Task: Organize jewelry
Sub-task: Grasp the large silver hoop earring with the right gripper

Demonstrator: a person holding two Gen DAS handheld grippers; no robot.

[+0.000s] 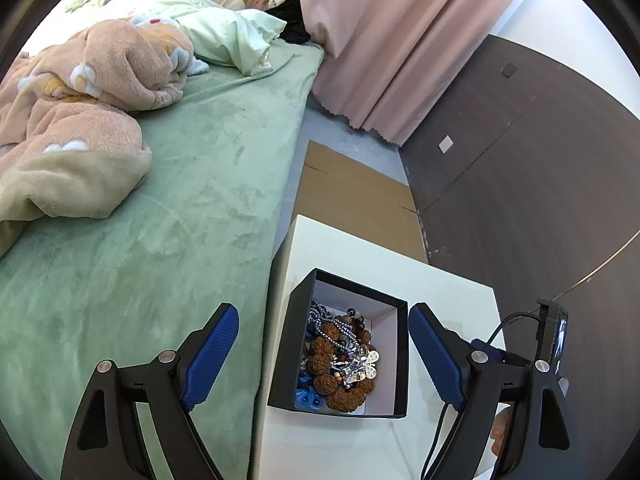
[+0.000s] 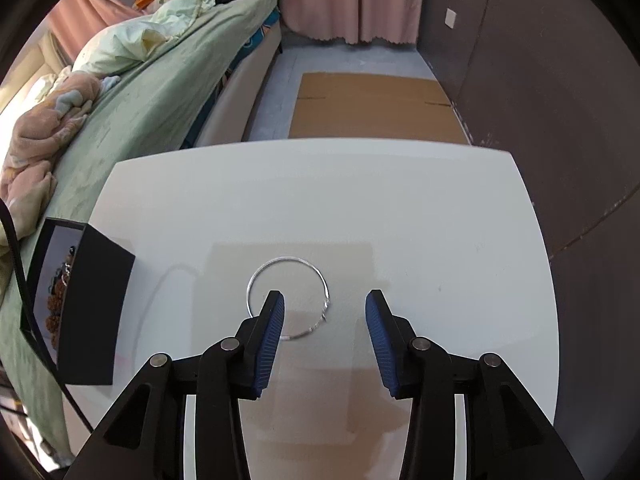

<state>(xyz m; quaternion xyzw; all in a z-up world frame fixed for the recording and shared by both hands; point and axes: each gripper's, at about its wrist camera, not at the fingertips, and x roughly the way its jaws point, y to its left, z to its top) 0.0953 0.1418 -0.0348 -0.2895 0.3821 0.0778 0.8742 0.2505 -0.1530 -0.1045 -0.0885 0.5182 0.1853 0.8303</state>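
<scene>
A black box [image 1: 294, 336] with a white inside stands on the white table [image 1: 400, 280]. It holds a heap of jewelry [image 1: 340, 360]: brown bead strands, silver chains, blue pieces. My left gripper [image 1: 324, 320] is open and empty, hovering above the box with a finger on each side. In the right wrist view a thin silver hoop [image 2: 288, 298] lies flat on the table [image 2: 320, 200]. My right gripper [image 2: 325, 300] is open and empty just above it, its left finger over the hoop's left edge. The box [image 2: 96, 308] stands at the left.
A bed with a green sheet [image 1: 160, 220], a peach blanket [image 1: 80, 100] and a pale pillow runs along the table's left side. Flattened cardboard [image 2: 372, 104] lies on the floor beyond the table. Pink curtains [image 1: 380, 40] and a dark wall [image 2: 540, 100] bound the far and right sides.
</scene>
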